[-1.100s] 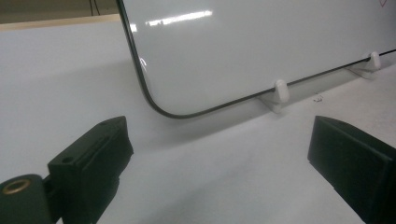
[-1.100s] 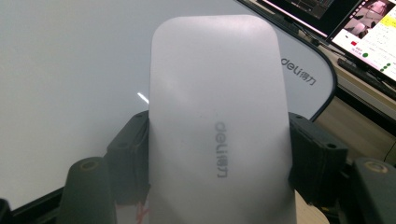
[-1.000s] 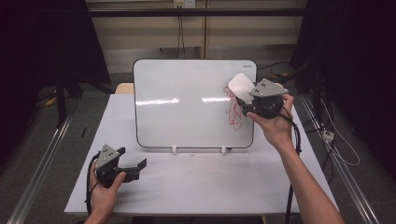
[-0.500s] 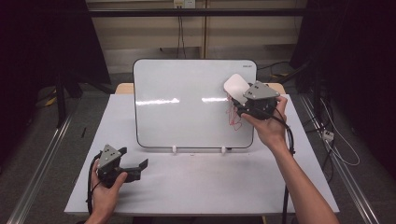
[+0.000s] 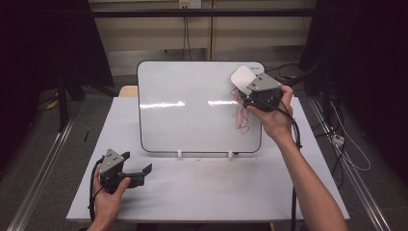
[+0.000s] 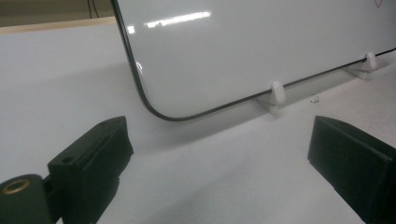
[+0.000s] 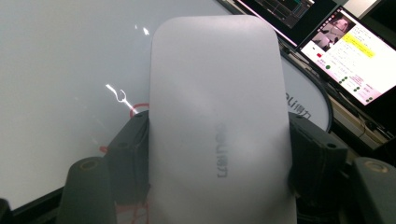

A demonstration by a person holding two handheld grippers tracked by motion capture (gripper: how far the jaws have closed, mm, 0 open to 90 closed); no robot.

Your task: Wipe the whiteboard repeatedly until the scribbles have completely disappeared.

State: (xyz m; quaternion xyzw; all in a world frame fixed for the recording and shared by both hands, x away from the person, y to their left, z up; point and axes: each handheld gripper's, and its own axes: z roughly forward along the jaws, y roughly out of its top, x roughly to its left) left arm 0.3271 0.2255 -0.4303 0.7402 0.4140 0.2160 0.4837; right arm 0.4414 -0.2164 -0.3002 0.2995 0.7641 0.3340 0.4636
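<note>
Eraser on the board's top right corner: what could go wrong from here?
1. The whiteboard only leans on two small white feet, and the left gripper rests open on the table, not bracing it; a hard wipe might tip it.
2. The red scribble runs below the eraser in the right gripper; short strokes may leave marks.

My left gripper (image 6: 219, 172) is hovering low over the white counter (image 6: 56, 74), its two black fingers (image 6: 91, 163) standing wide apart with nothing between them. Ahead, the whiteboard's (image 6: 261, 46) rounded lower corner is resting on small white feet (image 6: 276, 93), and red marker strokes (image 6: 382, 3) are peeking in at the top right.
</note>
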